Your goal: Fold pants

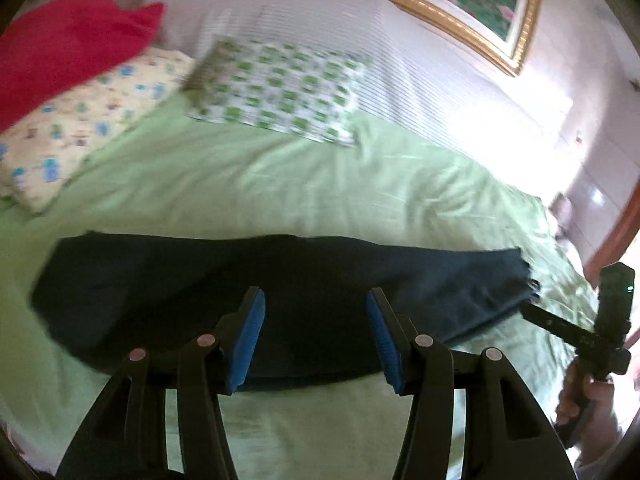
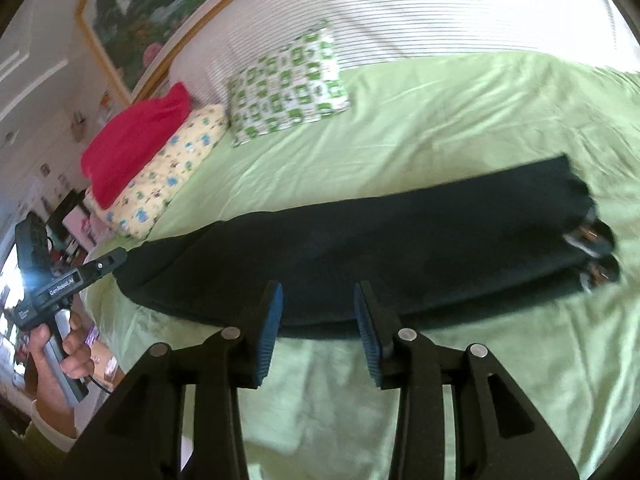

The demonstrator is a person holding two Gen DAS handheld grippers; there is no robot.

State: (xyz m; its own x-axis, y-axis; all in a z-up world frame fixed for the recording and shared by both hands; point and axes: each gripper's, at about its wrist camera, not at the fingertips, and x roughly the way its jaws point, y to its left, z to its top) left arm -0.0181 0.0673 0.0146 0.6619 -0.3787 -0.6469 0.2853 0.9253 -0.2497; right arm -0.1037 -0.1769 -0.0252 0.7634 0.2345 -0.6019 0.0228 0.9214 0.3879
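Dark navy pants [image 1: 280, 300] lie flat across the green bed sheet [image 1: 280, 184], folded lengthwise into one long strip. In the right wrist view the pants [image 2: 380, 248] run from lower left to upper right. My left gripper [image 1: 316, 300] is open and empty, its blue pads just above the pants' near edge. My right gripper [image 2: 318, 292] is open and empty above the pants' near edge. The right gripper also shows in the left wrist view [image 1: 532, 304], at one end of the pants. The left gripper shows in the right wrist view [image 2: 120, 258], at the other end.
A green-patterned pillow [image 2: 288, 88], a yellow patterned pillow [image 2: 164, 168] and a red cloth [image 2: 136, 140] lie at the head of the bed. A striped white headboard [image 2: 400, 8] and a gold-framed picture [image 2: 152, 16] stand behind. The bed's edge is at the right in the left wrist view [image 1: 568, 248].
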